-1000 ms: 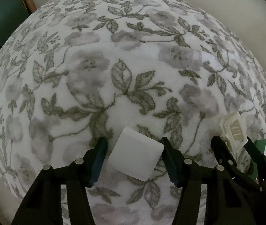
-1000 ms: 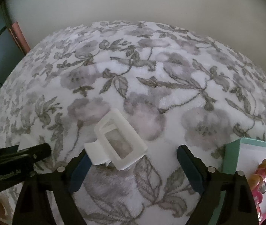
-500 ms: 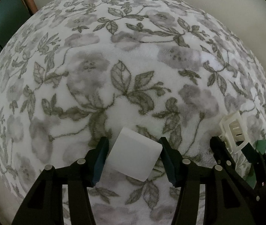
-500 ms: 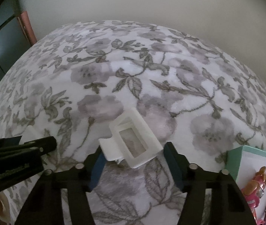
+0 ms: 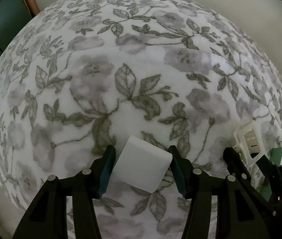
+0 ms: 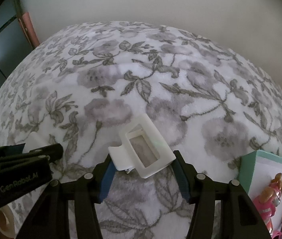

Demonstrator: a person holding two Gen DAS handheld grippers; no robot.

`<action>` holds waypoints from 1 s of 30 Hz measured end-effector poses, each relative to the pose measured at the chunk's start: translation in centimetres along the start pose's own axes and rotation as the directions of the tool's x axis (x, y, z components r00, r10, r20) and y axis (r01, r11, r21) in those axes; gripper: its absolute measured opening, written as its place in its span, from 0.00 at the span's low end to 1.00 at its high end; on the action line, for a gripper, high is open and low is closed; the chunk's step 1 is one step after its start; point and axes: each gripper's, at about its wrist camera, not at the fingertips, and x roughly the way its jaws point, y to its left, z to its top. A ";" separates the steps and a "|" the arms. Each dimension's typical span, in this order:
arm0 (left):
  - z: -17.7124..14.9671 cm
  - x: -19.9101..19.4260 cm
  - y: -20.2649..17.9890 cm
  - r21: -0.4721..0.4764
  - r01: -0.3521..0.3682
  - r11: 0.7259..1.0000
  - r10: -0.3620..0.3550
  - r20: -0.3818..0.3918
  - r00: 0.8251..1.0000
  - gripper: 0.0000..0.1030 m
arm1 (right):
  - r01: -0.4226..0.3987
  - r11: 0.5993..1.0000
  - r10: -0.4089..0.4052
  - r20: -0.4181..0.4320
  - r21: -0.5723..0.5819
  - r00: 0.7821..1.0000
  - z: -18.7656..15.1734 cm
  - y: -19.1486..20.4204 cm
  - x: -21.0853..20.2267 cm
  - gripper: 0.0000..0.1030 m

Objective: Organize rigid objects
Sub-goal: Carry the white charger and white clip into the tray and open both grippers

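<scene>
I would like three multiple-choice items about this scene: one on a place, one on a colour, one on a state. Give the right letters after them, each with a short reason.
1. Where is the white square block?
A. between the fingers of the left claw
B. inside the teal box
C. on the tape roll

2. What colour is the wall of the box at the right edge of the right wrist view?
A. red
B. teal
C. black

3. How does the right claw stand to the white hair clip?
A. far from it
B. its fingers on both sides of the clip
C. under the floral blanket

Answers:
1 A, a finger shows on each side of the block.
2 B, the box wall is pale teal.
3 B, the clip lies between the two fingers.
</scene>
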 end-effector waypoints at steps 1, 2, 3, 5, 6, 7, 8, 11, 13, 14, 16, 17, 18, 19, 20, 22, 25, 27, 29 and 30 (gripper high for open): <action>0.0 -0.1 0.0 -0.003 0.006 1.000 -0.006 -0.001 1.000 0.54 | -0.009 1.000 0.009 0.002 0.010 1.000 0.0 -0.2 -0.2 0.57; 0.0 -0.3 -0.1 -0.008 0.017 1.000 -0.017 -0.001 1.000 0.54 | -0.018 1.000 0.018 0.011 0.023 1.000 0.1 -0.4 -0.6 0.57; 0.0 -0.6 -0.1 -0.012 0.032 0.999 -0.032 0.001 0.999 0.54 | -0.021 0.999 0.021 0.020 0.026 1.000 0.3 -0.6 -0.9 0.57; 0.1 -1.3 -0.5 -0.013 0.063 0.998 -0.063 0.009 0.998 0.54 | -0.017 0.999 0.016 0.035 0.028 0.999 0.5 -0.8 -1.5 0.57; 0.2 -1.6 -0.6 -0.011 0.071 0.997 -0.071 0.013 0.997 0.54 | -0.017 0.999 0.015 0.043 0.031 0.999 0.6 -1.0 -1.8 0.57; 0.3 -2.1 -0.8 -0.010 0.081 0.997 -0.081 0.022 0.997 0.54 | -0.018 0.999 0.016 0.050 0.038 0.999 0.7 -1.2 -2.2 0.57; 0.3 -2.4 -0.9 -0.009 0.087 0.996 -0.086 0.029 0.996 0.54 | -0.020 0.999 0.017 0.055 0.043 0.998 0.8 -1.4 -2.4 0.57; 0.5 -4.0 -1.2 -0.008 0.105 0.994 -0.105 0.062 0.993 0.54 | -0.021 0.998 0.017 0.074 0.056 0.997 1.1 -2.0 -3.4 0.57; 0.5 -5.2 -1.3 -0.007 0.116 0.993 -0.115 0.089 0.989 0.54 | -0.023 0.998 0.018 0.092 0.064 0.996 1.3 -2.4 -4.2 0.57; 0.6 -5.7 -1.2 -0.005 0.121 0.993 -0.120 0.102 0.988 0.54 | -0.025 0.997 0.018 0.103 0.069 0.995 1.4 -2.6 -4.8 0.57; 0.5 -7.1 -1.5 0.000 0.129 0.992 -0.128 0.131 0.983 0.54 | -0.025 0.997 0.016 0.117 0.077 0.993 1.6 -3.0 -5.5 0.57; 0.5 -7.7 -1.8 0.003 0.133 0.991 -0.132 0.143 0.981 0.54 | -0.025 0.997 0.015 0.120 0.079 0.993 1.6 -3.1 -5.9 0.57; 0.5 -8.1 -1.9 0.007 0.137 0.991 -0.136 0.153 0.979 0.54 | -0.023 0.996 0.012 0.125 0.081 0.992 1.6 -3.3 -6.3 0.57; 0.4 -8.8 -2.2 0.013 0.142 0.990 -0.142 0.165 0.976 0.54 | -0.019 0.996 0.009 0.129 0.083 0.992 1.6 -3.5 -6.6 0.57; 0.7 -9.0 -2.5 0.016 0.145 0.989 -0.145 0.171 0.975 0.54 | -0.015 0.996 0.004 0.131 0.085 0.991 1.6 -3.7 -6.9 0.56; 0.9 -9.8 -3.1 0.028 0.154 0.988 -0.156 0.189 0.969 0.54 | -0.007 0.995 -0.005 0.133 0.095 0.991 1.3 -4.3 -7.7 0.57; 0.5 -11.1 -4.3 0.052 0.167 0.985 -0.174 0.213 0.961 0.54 | 0.004 0.993 -0.020 0.133 0.122 0.991 0.9 -5.6 -8.9 0.56; 0.2 -11.7 -5.1 0.071 0.172 0.983 -0.184 0.223 0.957 0.54 | 0.008 0.989 -0.029 0.134 0.150 0.991 0.6 -6.7 -9.9 0.56; -0.2 -12.2 -6.0 0.090 0.171 0.981 -0.187 0.231 0.955 0.54 | 0.011 0.983 -0.036 0.139 0.182 0.990 0.3 -7.9 -11.0 0.56; -0.5 -12.7 -6.6 0.105 0.173 0.979 -0.194 0.237 0.952 0.54 | 0.012 0.980 -0.041 0.143 0.199 0.989 0.2 -8.5 -11.7 0.56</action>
